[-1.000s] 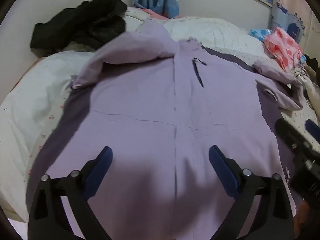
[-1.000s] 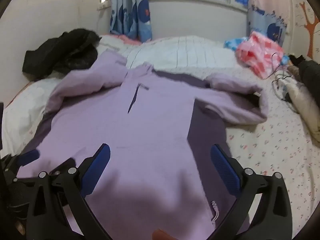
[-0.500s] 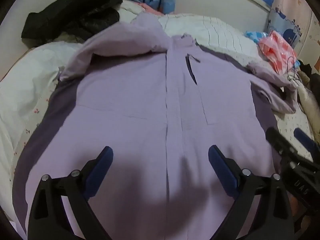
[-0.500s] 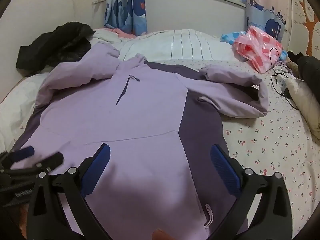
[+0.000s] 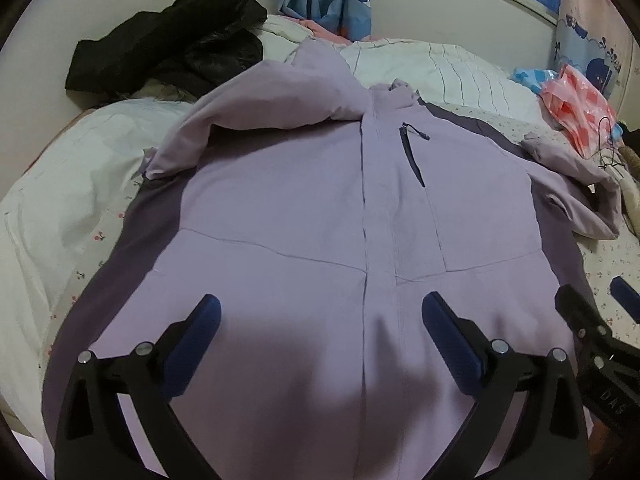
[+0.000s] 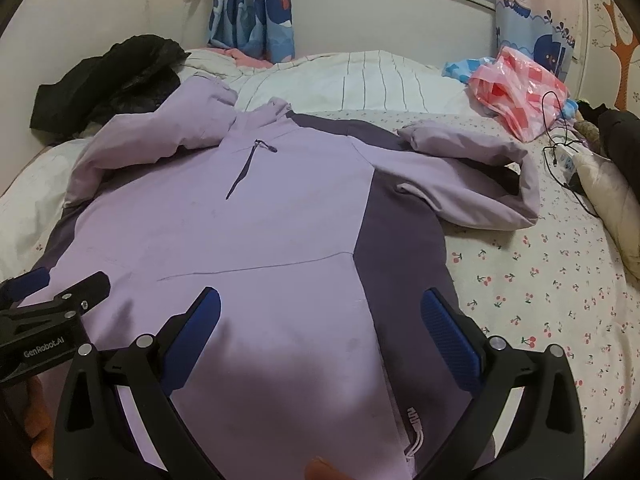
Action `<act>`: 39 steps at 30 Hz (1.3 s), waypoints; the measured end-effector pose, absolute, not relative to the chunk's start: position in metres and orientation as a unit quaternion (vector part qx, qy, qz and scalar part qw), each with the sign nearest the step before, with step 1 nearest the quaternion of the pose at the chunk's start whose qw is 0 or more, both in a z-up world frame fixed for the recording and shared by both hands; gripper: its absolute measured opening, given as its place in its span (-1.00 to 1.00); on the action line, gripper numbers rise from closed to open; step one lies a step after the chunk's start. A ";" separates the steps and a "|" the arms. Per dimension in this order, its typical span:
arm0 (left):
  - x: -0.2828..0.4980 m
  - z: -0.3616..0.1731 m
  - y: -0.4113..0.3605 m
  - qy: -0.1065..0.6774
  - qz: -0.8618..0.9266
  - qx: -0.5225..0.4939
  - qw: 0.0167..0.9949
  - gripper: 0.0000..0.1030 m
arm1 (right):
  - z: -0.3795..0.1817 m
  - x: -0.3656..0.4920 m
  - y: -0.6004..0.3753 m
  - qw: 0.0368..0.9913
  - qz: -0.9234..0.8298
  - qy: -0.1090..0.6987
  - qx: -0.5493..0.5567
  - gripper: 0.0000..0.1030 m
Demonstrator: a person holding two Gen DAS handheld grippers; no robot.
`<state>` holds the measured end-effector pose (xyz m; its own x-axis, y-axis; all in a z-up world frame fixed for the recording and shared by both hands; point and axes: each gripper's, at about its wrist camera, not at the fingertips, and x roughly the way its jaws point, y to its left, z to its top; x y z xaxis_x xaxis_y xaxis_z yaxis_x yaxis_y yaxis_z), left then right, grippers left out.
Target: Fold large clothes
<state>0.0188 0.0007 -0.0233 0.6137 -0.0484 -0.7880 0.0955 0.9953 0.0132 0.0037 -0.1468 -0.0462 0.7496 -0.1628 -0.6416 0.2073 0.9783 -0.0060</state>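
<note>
The lilac jacket point(image 5: 304, 208) lies front-up and spread across the middle of the bed point(image 6: 560, 280), collar toward the far edge, both sleeves folded in. The left gripper point(image 5: 318, 312) hovers over the hem, its jaws just widened and clasping nothing. The right gripper point(image 6: 320, 308) is spread wide too, above the hem's darker side panel.

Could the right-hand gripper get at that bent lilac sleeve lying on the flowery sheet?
Probably yes. The right gripper hangs open and empty above the lilac jacket, and nothing lies between it and the sleeve.
</note>
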 end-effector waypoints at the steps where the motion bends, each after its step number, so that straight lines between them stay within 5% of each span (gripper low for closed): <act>1: 0.019 -0.024 0.001 0.439 -0.039 0.026 0.897 0.88 | -0.046 0.004 -0.147 0.935 -0.099 0.339 0.033 0.88; 39: 0.018 -0.034 -0.008 0.449 -0.043 0.059 0.890 0.88 | -0.076 0.013 -0.150 0.920 -0.095 0.379 0.030 0.88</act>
